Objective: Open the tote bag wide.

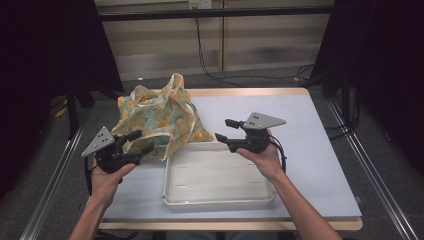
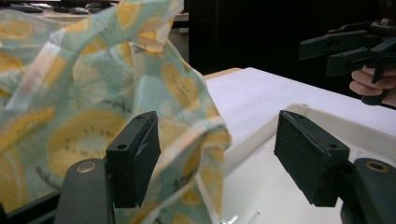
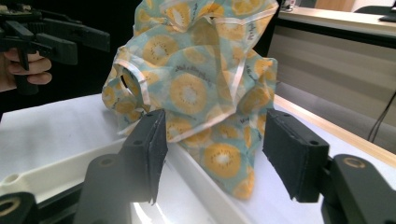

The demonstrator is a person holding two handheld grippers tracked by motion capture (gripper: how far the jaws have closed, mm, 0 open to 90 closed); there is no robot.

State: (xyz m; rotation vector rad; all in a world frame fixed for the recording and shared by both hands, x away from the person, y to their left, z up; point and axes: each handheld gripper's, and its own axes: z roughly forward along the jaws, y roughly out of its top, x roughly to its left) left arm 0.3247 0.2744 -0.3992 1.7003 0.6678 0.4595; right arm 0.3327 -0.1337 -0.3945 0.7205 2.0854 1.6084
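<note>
A crumpled cloth bag [image 1: 161,119], pale green with yellow fruit-slice print, sits at the table's back left. Its lower edge hangs over the far left corner of a shallow white tray [image 1: 220,200]. My left gripper [image 1: 142,141] is open just left of the tray, its tips close to the bag's near side. In the left gripper view, the bag [image 2: 84,107] hangs beside the left jaw and nothing is pinched by my left gripper [image 2: 217,149]. My right gripper [image 1: 222,129] is open over the tray's far edge, pointing left at the bag [image 3: 201,84]. Nothing is between the jaws of my right gripper [image 3: 212,149].
The tray lies on a pale grey mat [image 1: 310,130] on a wooden-edged table. Dark curtains stand at both sides, with cables on the floor beyond the far edge. Bare mat lies to the right of the tray.
</note>
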